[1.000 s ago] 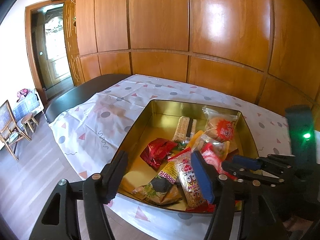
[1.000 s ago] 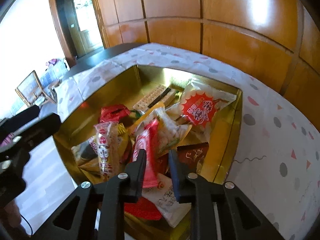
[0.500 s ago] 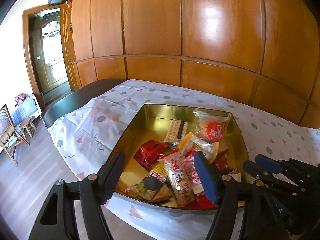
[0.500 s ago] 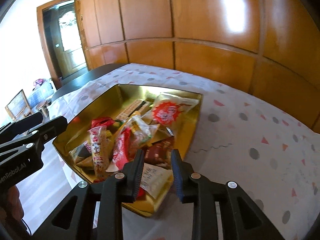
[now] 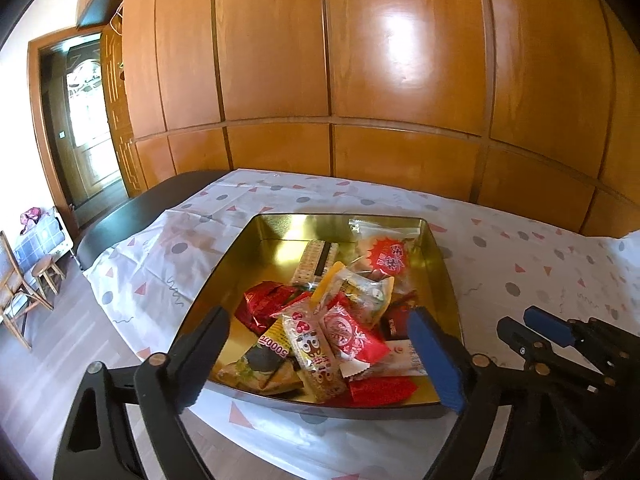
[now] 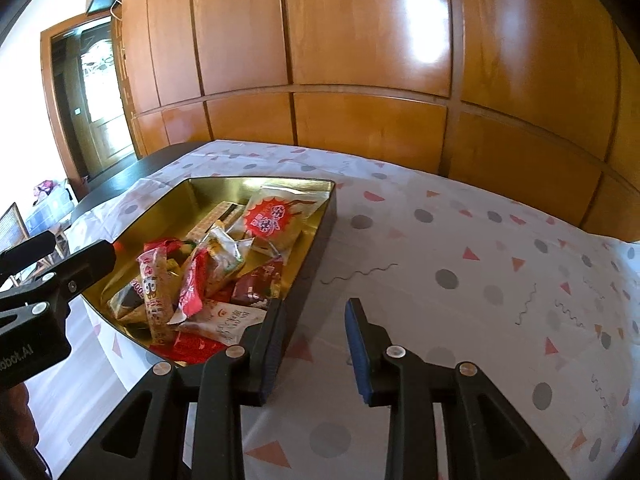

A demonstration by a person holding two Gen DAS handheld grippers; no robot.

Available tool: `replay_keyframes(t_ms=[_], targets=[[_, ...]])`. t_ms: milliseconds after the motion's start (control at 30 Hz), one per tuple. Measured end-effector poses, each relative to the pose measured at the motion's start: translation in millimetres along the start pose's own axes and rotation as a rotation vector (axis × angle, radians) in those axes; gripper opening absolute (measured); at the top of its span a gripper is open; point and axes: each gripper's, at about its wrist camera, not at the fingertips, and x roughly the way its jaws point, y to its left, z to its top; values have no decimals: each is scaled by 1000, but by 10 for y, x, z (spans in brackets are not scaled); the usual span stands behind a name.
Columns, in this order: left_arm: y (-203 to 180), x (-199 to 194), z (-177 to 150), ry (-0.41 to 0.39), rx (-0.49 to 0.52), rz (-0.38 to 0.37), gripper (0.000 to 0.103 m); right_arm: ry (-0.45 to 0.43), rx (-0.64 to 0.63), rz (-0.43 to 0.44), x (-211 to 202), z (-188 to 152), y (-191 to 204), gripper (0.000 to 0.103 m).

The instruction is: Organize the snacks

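Lying lengthwise toward wall: tin

right gripper: jaws apart, empty, over tablecloth | tin: left of it, holds snacks | left gripper: at tin's left edge

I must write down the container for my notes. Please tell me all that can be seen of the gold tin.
The gold tin is a shallow, open rectangular box that looks like metal: shiny gold inside, dark outside. It sits flat on the patterned tablecloth. Snack packets lie piled inside it, mostly toward the near end; the far left corner is bare. No jaws touch it.
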Motion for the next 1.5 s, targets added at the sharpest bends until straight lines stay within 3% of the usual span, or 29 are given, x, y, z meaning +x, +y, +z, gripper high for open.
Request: replay_keyframes(t_ms=[433, 1500], targets=[[-8, -12, -14, 6, -1, 19, 99, -18, -8, -12, -67, -12, 8, 32], [158, 4, -15, 12, -30, 55, 102, -25, -34, -5, -66, 13, 130, 34]])
